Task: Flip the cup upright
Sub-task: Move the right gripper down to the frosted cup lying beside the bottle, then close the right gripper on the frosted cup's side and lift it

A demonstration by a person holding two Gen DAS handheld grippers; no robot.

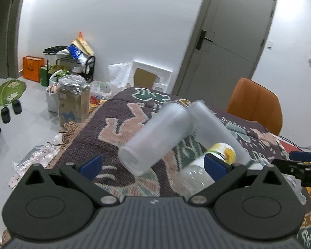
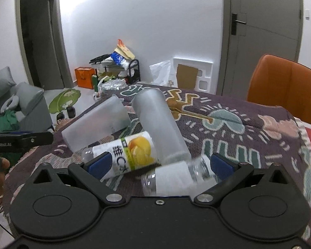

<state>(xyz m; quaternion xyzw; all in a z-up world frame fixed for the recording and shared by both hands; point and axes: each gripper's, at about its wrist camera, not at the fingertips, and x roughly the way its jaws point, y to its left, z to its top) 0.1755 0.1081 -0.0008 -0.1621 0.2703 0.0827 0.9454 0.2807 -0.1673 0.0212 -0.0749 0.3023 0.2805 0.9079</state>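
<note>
Two frosted plastic cups lie on their sides on a patterned cloth. The left cup [image 1: 155, 137] [image 2: 97, 122] points its mouth toward my left gripper. The right cup [image 1: 215, 128] [image 2: 161, 128] leans beside it. My left gripper [image 1: 153, 166] is open, just short of the left cup's mouth, holding nothing. My right gripper [image 2: 159, 165] is open, over two lying bottles. The right gripper also shows at the right edge of the left wrist view [image 1: 300, 164].
A labelled bottle [image 2: 132, 152] [image 1: 221, 151] and a clear bottle [image 2: 176, 178] [image 1: 192, 176] lie in front of the cups. An orange chair [image 2: 284, 89] [image 1: 257, 105] stands behind the table [image 2: 248, 128]. Boxes and bags [image 1: 72, 72] clutter the floor at left.
</note>
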